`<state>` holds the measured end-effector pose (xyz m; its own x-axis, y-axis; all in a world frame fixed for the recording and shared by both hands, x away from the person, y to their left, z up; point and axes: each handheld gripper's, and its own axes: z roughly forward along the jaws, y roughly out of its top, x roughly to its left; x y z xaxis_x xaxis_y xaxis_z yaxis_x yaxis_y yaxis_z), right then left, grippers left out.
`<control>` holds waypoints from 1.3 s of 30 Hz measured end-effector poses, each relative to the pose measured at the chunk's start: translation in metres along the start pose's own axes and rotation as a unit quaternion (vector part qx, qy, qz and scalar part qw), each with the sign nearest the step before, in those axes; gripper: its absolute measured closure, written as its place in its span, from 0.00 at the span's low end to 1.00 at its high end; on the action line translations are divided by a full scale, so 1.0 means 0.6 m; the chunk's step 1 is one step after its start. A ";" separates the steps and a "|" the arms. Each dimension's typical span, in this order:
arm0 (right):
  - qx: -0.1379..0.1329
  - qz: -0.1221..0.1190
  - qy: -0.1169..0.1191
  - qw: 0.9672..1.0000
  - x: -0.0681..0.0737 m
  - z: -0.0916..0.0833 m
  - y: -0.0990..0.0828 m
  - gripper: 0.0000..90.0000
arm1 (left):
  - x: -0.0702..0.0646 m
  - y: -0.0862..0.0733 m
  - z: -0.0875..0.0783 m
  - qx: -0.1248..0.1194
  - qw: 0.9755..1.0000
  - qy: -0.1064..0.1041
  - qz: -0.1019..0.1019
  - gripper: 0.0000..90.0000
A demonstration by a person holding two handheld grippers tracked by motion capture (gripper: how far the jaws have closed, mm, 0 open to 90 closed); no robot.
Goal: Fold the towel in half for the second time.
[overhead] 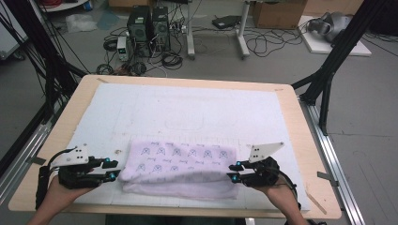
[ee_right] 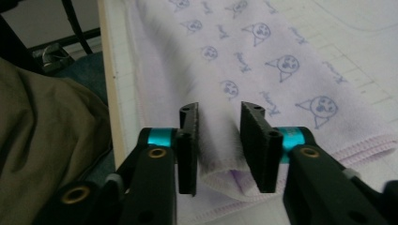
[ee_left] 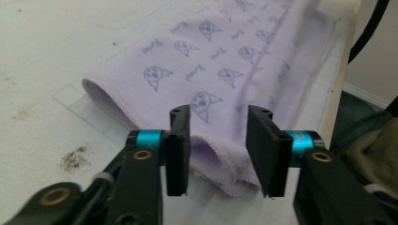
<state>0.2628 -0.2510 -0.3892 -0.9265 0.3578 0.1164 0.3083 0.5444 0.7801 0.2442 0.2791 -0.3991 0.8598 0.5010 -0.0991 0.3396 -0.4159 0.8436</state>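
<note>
A lilac cloth point(overhead: 178, 164) printed with small cat faces lies folded near the front of the white mat point(overhead: 187, 108). My left gripper point(overhead: 112, 169) is at its left end and my right gripper point(overhead: 235, 171) at its right end, both pointing inward. In the left gripper view the jaws of the left gripper point(ee_left: 219, 115) stand apart, with the cloth's point(ee_left: 225, 56) stitched corner loose between them. In the right gripper view the right gripper point(ee_right: 220, 110) is also open around a soft fold of the cloth point(ee_right: 263, 51), which looks blurred.
The mat covers most of a wooden table point(overhead: 300, 140); its front edge lies just behind both hands. Black frame posts stand at both sides. Computers, cables and boxes sit on the floor beyond the far edge.
</note>
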 end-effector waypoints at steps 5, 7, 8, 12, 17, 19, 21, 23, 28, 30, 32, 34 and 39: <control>-0.007 0.011 0.003 1.000 -0.008 0.005 0.005 0.71 | 0.000 0.006 0.020 -0.001 1.000 -0.012 -0.002 0.63; -0.002 0.011 0.009 1.000 -0.011 0.018 0.003 0.69 | -0.003 0.003 0.032 0.010 1.000 -0.019 0.001 0.63; 0.002 0.013 0.019 1.000 -0.009 0.024 0.002 0.68 | -0.006 0.000 0.041 0.019 1.000 -0.023 0.005 0.63; 0.037 0.000 0.029 0.999 -0.002 0.056 -0.015 0.66 | -0.013 -0.018 0.062 0.052 0.998 -0.032 0.013 0.67; 0.054 0.014 0.028 0.998 -0.006 0.067 -0.043 0.66 | -0.021 -0.040 0.068 0.073 0.996 -0.052 0.013 0.87; 0.049 0.022 0.025 0.998 -0.012 0.062 -0.044 0.66 | -0.021 -0.039 0.064 0.072 0.996 -0.058 0.010 0.87; 0.040 0.023 0.008 0.999 -0.020 0.055 -0.040 0.64 | -0.020 -0.033 0.060 0.066 0.996 -0.058 0.012 0.83; 0.029 0.032 -0.008 0.999 -0.030 0.047 -0.033 0.59 | -0.017 -0.025 0.058 0.054 0.997 -0.049 0.008 0.78; 0.008 0.034 -0.041 0.999 -0.053 0.036 -0.016 0.59 | -0.001 -0.008 0.056 0.031 0.999 -0.024 0.006 0.74; 0.006 0.028 -0.048 0.998 -0.059 0.038 -0.008 0.59 | 0.008 -0.001 0.057 0.025 1.000 -0.010 0.004 0.74; 0.011 0.027 -0.047 0.998 -0.061 0.043 -0.005 0.59 | 0.017 0.004 0.060 0.025 1.000 0.004 0.001 0.74; 0.018 0.021 -0.052 0.998 -0.061 0.049 -0.005 0.57 | 0.028 0.008 0.064 0.025 0.999 0.022 -0.009 0.74; 0.011 0.031 -0.074 0.997 -0.085 0.051 -0.006 0.52 | 0.056 0.025 0.076 0.016 0.998 0.060 -0.022 0.70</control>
<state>0.3157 -0.2479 -0.4169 -0.8636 0.4990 0.0712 0.3706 0.5327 0.7608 0.2956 0.2553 -0.4140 0.7925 0.6058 -0.0702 0.3901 -0.4151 0.8219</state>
